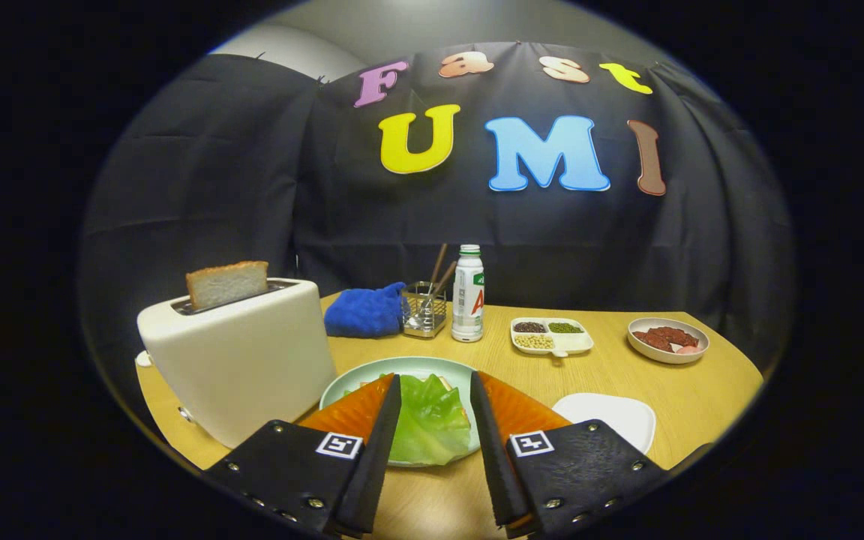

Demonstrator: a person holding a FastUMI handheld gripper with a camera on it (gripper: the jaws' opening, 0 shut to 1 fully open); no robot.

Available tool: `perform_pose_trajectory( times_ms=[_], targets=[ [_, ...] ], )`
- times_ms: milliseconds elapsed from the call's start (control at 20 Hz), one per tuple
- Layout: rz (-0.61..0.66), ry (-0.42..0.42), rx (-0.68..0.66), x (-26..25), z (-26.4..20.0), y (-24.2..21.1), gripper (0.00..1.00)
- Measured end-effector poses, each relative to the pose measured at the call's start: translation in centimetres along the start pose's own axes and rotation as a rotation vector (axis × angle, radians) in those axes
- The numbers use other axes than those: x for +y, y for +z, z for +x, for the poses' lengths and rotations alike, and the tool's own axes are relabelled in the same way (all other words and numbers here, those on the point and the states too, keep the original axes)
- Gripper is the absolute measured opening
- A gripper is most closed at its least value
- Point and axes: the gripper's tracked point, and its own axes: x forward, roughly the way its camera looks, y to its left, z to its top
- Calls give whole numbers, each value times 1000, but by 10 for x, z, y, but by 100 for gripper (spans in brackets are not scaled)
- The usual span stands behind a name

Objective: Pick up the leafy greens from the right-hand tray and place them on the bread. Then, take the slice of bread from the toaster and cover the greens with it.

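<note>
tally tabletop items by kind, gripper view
Dishes: 4 – green plate, white tray, divided dish, bowl
Food: 2 – greens, bread slice
Appliance: 1 – toaster
Bottle: 1
Cloth: 1
Utensil holder: 1
Total: 10
Gripper open over the greens.

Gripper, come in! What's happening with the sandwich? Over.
Hand-held gripper open, above plate. Greens on plate between fingers. Bread in toaster, not taken. Nothing blocking.
</note>
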Motion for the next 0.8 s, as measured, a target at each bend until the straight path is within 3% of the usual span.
perform_pose_trajectory(
  times_ms=[200,550,800],
  targets=[
    [-13,-111,11,12,-11,4,57],
    [26,-14,16,79,-19,21,57],
    [-24,56,-55,126,-31,42,57]
  ],
)
